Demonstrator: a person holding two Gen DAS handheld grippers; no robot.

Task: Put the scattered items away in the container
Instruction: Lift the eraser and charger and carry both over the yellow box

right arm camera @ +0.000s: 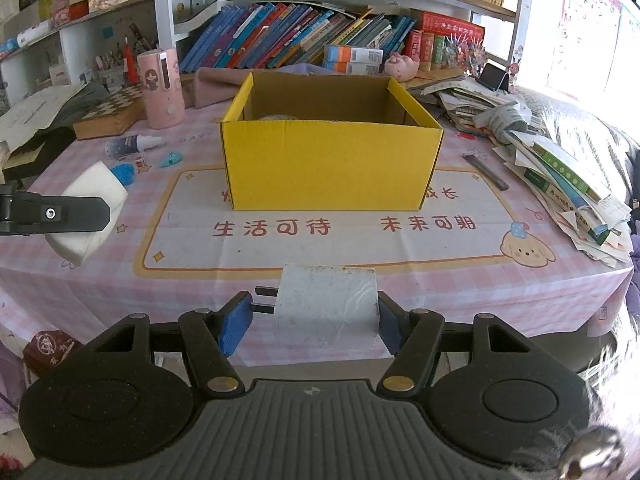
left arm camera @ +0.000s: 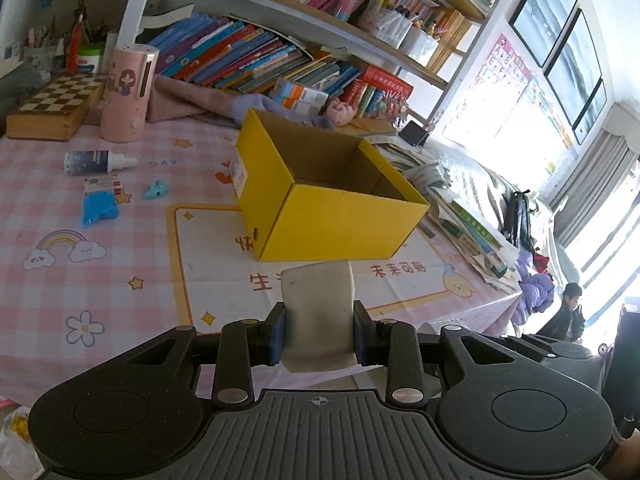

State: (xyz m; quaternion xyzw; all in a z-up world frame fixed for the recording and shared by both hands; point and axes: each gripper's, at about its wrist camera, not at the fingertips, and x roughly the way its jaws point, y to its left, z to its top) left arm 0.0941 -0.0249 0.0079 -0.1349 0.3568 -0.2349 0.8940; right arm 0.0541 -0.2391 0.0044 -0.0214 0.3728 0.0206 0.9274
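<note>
Left wrist view: my left gripper (left arm camera: 319,332) pinches a white sponge (left arm camera: 318,312) below the yellow box (left arm camera: 332,216). Only the right wrist view shows my right gripper (right arm camera: 314,322) pinching a plug adapter (right arm camera: 326,312).

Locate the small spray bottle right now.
In both views the spray bottle lies on its side on the pink tablecloth, left of the yellow box, just in front of the pink cylinder.

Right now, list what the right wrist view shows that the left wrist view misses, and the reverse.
Right wrist only: white charger plug in the right tool, a grey pen beside the box.
Left wrist only: a seated person by the window.
Both: yellow box, white block clamped in the left tool, spray bottle, pink canister.
</note>
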